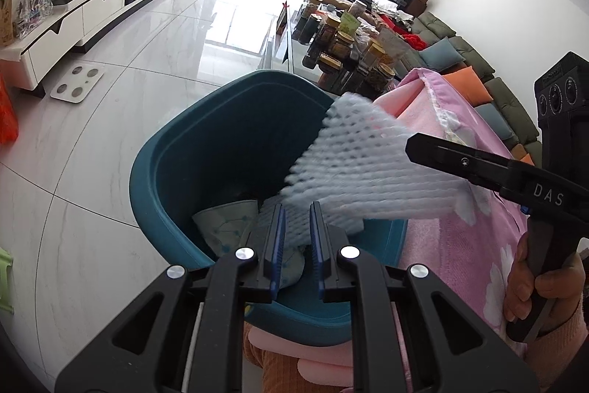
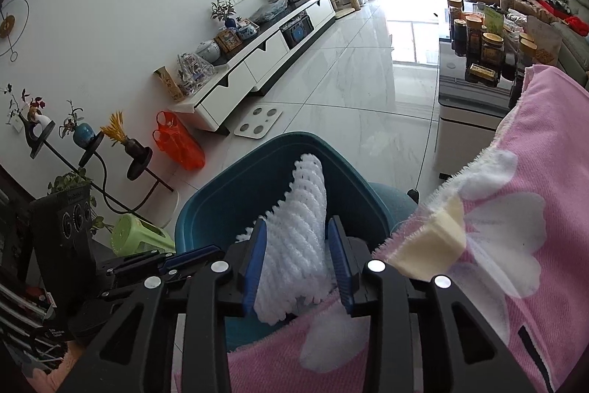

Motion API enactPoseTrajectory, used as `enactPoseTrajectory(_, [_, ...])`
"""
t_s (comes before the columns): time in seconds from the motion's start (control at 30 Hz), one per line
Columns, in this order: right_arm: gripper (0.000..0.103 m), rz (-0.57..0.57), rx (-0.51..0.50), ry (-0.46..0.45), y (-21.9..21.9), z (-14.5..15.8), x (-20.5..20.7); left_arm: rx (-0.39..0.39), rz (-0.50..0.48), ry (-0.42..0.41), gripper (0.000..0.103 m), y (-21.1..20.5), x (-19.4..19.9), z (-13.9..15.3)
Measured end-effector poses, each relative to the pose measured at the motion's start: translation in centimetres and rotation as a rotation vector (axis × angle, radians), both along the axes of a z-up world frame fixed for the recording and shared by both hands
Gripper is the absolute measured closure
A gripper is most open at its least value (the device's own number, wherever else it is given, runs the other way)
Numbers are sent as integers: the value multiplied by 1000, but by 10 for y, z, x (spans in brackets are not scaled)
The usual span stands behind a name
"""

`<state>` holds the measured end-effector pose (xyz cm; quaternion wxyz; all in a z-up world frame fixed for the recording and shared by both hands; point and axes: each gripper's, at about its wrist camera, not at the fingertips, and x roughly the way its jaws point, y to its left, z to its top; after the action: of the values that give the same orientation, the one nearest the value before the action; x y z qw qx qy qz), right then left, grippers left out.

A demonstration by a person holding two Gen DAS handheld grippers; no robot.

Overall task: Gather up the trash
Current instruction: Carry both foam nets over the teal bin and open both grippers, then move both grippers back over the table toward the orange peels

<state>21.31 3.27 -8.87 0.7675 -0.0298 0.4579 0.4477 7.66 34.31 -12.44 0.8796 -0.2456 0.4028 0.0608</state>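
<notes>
A teal bin (image 1: pixel 176 172) stands on the pale tiled floor (image 1: pixel 110 120), just beside a surface draped in a pink cloth (image 2: pixel 552 150) with white flowers. The right tongs (image 2: pixel 298 260) reach over the bin's rim with a white foam net (image 2: pixel 298 234) between their blue pads (image 2: pixel 254 264). The net touches the left pad, while a gap shows at the right one, so they stand partly spread and do not clamp it. From the left wrist the same net (image 1: pixel 364 168) appears blurred, hanging out from the right tongs (image 1: pixel 423 146) above the bin's mouth, and a hand (image 1: pixel 541 286) grips their handle. The left tongs (image 1: pixel 296 242) point down into the bin with their pads close together and nothing pinched between them. Inside the bin lie a pale patterned wrapper (image 1: pixel 228 223) and another piece of foam net. A cream foam block (image 2: pixel 434 245) rests on the cloth's frayed edge, just beside the right tongs. Across the floor sit a white scale (image 1: pixel 77 83), a low TV cabinet (image 1: pixel 92 10) and a worktop (image 2: pixel 467 105) crowded with jars (image 2: pixel 489 46).
</notes>
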Motion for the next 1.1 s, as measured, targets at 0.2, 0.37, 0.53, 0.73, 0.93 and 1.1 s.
enactPoseTrajectory(0.2, [70, -9, 13, -14, -8, 4, -2, 26, -11, -27, 82, -8, -2, 3])
enactPoseTrajectory(0.37, [70, -18, 48, -33, -29, 15, -9, 50, -31, -81, 67, -20, -10, 18])
enactPoseTrajectory(0.53, [65, -24, 96, -79, -65, 33, -23, 66, -89, -156, 55, -45, -19, 40])
enactPoseTrajectory(0.73, [64, -89, 134, -140, -133, 50, -38, 80, -222, -210, 47, -98, -14, 59])
enactPoseTrajectory(0.93, [64, -261, 158, -181, -225, 57, -42, 70, -393, -233, 46, -167, 3, 67])
enactPoseTrajectory(1.1, [63, -431, 132, -201, -302, 53, -45, 56, -527, -229, 46, -231, 19, 67])
